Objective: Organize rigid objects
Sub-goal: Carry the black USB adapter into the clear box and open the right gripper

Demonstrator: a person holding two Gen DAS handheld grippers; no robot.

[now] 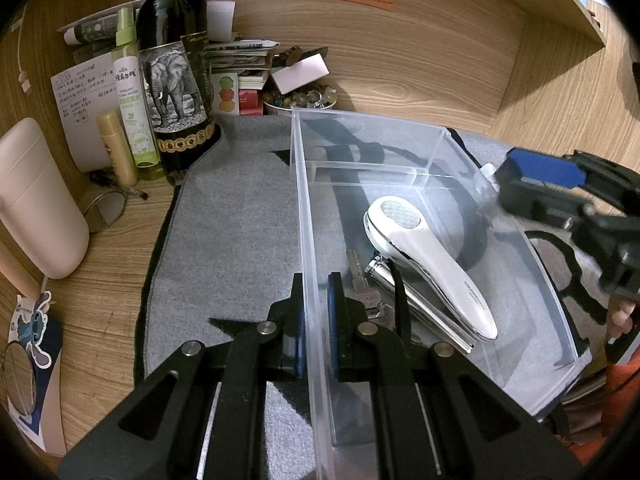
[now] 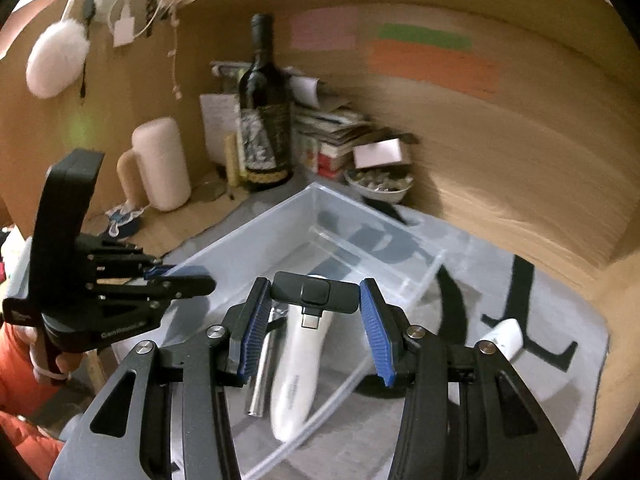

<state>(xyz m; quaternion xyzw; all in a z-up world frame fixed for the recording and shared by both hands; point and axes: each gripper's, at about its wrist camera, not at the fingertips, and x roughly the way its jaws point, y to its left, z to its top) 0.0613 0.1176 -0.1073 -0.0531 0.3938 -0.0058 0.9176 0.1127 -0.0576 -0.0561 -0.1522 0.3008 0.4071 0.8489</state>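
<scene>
Clear plastic formed the rectangular divided bin (image 1: 500, 240) on the grey felt mat (image 1: 232, 240) covering the wooden tabletop (image 1: 112, 276). The left gripper (image 1: 316, 312) was clamped on the bin's near side wall, one pad on either face. Inside lay a white handheld device (image 1: 432, 264), a silver nail clipper (image 1: 420, 304) and a silver key (image 1: 360, 284). The right gripper (image 2: 316, 328), partly open, held a small black USB-C adapter (image 2: 316, 292) between its blue pads above the bin.
</scene>
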